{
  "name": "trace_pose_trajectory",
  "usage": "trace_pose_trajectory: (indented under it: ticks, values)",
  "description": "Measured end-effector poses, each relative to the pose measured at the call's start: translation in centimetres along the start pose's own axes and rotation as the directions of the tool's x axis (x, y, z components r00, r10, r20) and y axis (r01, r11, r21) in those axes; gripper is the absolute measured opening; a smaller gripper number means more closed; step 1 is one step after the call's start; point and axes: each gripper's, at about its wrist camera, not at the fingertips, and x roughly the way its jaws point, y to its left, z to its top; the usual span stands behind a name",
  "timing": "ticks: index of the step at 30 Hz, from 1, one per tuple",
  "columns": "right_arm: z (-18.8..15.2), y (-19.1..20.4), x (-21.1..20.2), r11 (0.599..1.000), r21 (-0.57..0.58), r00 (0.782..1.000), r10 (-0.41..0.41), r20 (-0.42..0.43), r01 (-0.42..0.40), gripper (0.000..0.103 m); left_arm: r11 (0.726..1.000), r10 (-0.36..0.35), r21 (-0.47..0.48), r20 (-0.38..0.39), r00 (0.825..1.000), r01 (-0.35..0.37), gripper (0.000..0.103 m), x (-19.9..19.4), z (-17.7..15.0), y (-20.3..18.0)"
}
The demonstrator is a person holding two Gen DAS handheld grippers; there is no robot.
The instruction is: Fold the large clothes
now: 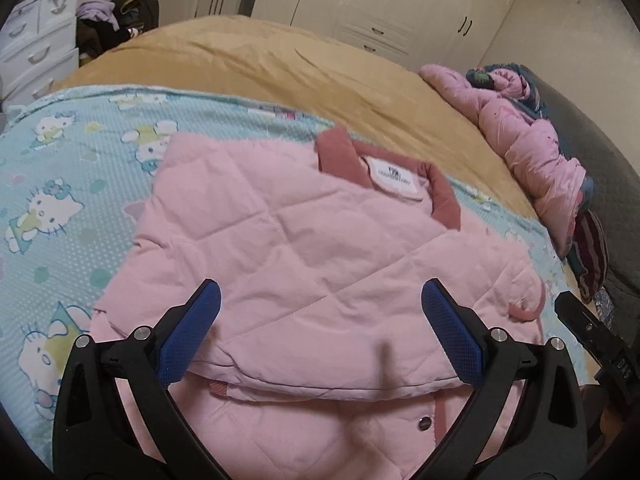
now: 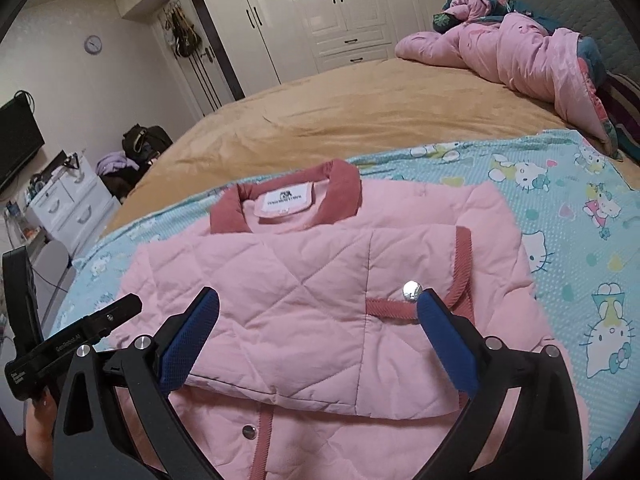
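Observation:
A pink quilted jacket point(image 1: 304, 248) with a dark pink collar point(image 1: 440, 196) and a white label lies on the bed, its sleeves folded across the body. It also shows in the right wrist view point(image 2: 304, 304). My left gripper point(image 1: 320, 300) is open and empty, its blue pads just above the jacket's near part. My right gripper point(image 2: 318, 308) is open and empty too, above the folded sleeves, beside a silver snap button point(image 2: 412, 290). Each gripper's black body shows at the edge of the other's view point(image 1: 592, 332) point(image 2: 76, 332).
The jacket rests on a light blue cartoon-cat sheet point(image 2: 568, 216) over a tan blanket point(image 2: 360, 116). A crumpled pink duvet point(image 2: 512, 52) lies near the headboard. White wardrobes point(image 2: 340, 12) stand behind the bed, white drawers point(image 2: 68, 208) and bags to the left.

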Motion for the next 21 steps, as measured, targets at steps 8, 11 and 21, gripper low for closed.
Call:
trace_pose_trajectory:
  ticks: [8,11,21]
  values:
    - [0.9,0.8,-5.0,1.000,-0.010,0.993,0.028,0.118,-0.027,0.099,0.994,0.068,0.073,0.098,0.993,-0.075,0.094,-4.1,0.5,-1.6]
    - [1.0,0.8,-7.0,1.000,-0.015,0.988,0.030,0.152,-0.028,0.099,0.997,0.035,0.071,0.126,0.991,-0.044,0.094,-5.9,0.5,-1.9]
    - [0.4,0.5,-13.3,1.000,0.004,0.965,0.023,0.262,-0.025,0.099,0.987,0.096,0.107,0.228,0.969,-0.123,0.094,-11.4,-0.6,-2.1]
